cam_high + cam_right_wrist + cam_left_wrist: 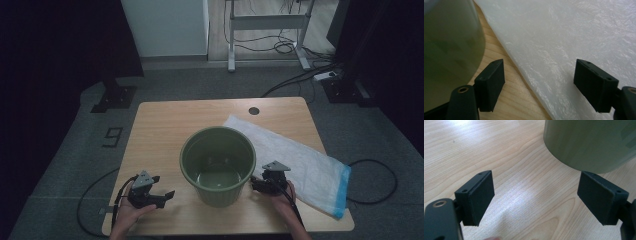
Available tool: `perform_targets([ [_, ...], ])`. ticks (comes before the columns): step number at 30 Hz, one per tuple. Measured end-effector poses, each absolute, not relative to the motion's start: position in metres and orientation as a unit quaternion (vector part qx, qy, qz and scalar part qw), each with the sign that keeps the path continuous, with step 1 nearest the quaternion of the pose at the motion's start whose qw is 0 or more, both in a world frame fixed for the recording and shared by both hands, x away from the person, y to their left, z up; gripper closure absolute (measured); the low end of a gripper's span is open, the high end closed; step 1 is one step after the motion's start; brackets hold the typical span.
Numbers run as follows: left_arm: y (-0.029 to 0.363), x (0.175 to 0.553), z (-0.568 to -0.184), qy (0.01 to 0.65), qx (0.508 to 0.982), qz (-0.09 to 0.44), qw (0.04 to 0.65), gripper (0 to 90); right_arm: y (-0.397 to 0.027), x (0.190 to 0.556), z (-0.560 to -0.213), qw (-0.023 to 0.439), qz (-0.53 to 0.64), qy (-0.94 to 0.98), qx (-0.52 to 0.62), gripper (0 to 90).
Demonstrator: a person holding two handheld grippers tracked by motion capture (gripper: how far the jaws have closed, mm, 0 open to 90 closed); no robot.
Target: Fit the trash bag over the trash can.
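Observation:
A green plastic bucket (pixel 218 165) stands upright near the front middle of the wooden table (pixel 165 125), and nothing lies inside it. A white plastic bag with a blue end (pixel 300 162) lies flat to its right. My left gripper (pixel 167 196) rests low at the bucket's left, open, with bare wood between its pads (pixel 477 197); the bucket wall (pixel 589 142) is just ahead. My right gripper (pixel 256 184) sits at the bucket's right base, open over the edge of the bag (pixel 564 45), with the bucket (pixel 449 45) beside its left pad (pixel 491 83).
A round cable hole (pixel 254 110) sits near the table's far edge. Cables trail from both grippers over the front edge to the grey carpet. Beyond the table stand a white desk frame (pixel 267 22) and dark equipment stands.

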State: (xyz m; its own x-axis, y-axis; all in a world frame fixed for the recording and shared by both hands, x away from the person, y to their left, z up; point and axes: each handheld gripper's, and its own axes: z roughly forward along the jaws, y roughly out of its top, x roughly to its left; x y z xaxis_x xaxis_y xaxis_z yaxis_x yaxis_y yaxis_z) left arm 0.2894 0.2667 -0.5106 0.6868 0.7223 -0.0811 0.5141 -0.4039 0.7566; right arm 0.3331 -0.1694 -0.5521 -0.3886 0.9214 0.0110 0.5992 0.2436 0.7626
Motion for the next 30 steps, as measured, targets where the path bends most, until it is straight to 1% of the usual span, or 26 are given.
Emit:
perform_targets([
  [1,0.267,0.289,-0.511,0.373,0.828,0.131,0.398,13.5,-0.168,0.334,-0.553,0.232,0.348,0.756,0.503,26.4],
  [3,0.267,0.289,-0.51,0.372,0.828,0.132,0.397,13.5,-0.169,0.336,-0.554,0.245,0.344,0.75,0.509,34.2],
  [4,0.267,0.289,-0.51,0.372,0.828,0.132,0.397,13.7,-0.169,0.336,-0.554,0.245,0.344,0.75,0.509,34.2],
  [6,0.268,0.289,-0.51,0.374,0.827,0.132,0.398,13.7,-0.172,0.336,-0.553,0.254,0.342,0.744,0.514,48.3],
  [8,0.269,0.289,-0.511,0.374,0.827,0.131,0.399,13.7,-0.179,0.337,-0.553,0.251,0.346,0.728,0.536,63.1],
  [9,0.268,0.289,-0.511,0.374,0.827,0.13,0.4,13.7,-0.184,0.339,-0.552,0.253,0.344,0.724,0.541,73.7],
  [10,0.268,0.289,-0.511,0.374,0.827,0.13,0.4,13.7,-0.184,0.339,-0.552,0.253,0.344,0.724,0.541,73.7],
  [11,0.268,0.289,-0.511,0.374,0.827,0.129,0.399,13.7,-0.185,0.339,-0.552,0.254,0.343,0.723,0.543,78.1],
  [12,0.268,0.289,-0.512,0.373,0.828,0.129,0.399,13.8,-0.189,0.341,-0.552,0.257,0.34,0.721,0.546,87.5],
  [14,0.267,0.289,-0.512,0.373,0.829,0.128,0.397,13.8,-0.194,0.342,-0.553,0.258,0.343,0.716,0.551,89.1],
  [17,0.267,0.29,-0.513,0.373,0.829,0.128,0.396,13.8,-0.203,0.344,-0.552,0.247,0.366,0.701,0.56,89.4],
  [19,0.268,0.29,-0.513,0.374,0.829,0.129,0.396,13.8,-0.216,0.342,-0.54,0.249,0.409,0.674,0.563,89.4],
  [21,0.268,0.29,-0.513,0.376,0.827,0.129,0.398,13.7,-0.218,0.341,-0.535,0.25,0.419,0.669,0.561,89.4],
  [24,0.269,0.29,-0.512,0.379,0.822,0.125,0.407,13.7,-0.228,0.334,-0.513,0.258,0.462,0.638,0.56,89.4],
  [25,0.269,0.289,-0.51,0.379,0.818,0.123,0.414,13.7,-0.234,0.329,-0.499,0.256,0.491,0.617,0.559,89.4],
  [26,0.269,0.289,-0.509,0.378,0.817,0.123,0.417,13.7,-0.234,0.329,-0.499,0.256,0.491,0.617,0.559,89.4],
  [29,0.267,0.288,-0.506,0.376,0.816,0.126,0.421,13.7,-0.241,0.322,-0.48,0.259,0.524,0.594,0.554,89.5],
  [30,0.266,0.288,-0.507,0.376,0.817,0.126,0.418,13.7,-0.244,0.318,-0.467,0.26,0.543,0.581,0.548,89.5],
])
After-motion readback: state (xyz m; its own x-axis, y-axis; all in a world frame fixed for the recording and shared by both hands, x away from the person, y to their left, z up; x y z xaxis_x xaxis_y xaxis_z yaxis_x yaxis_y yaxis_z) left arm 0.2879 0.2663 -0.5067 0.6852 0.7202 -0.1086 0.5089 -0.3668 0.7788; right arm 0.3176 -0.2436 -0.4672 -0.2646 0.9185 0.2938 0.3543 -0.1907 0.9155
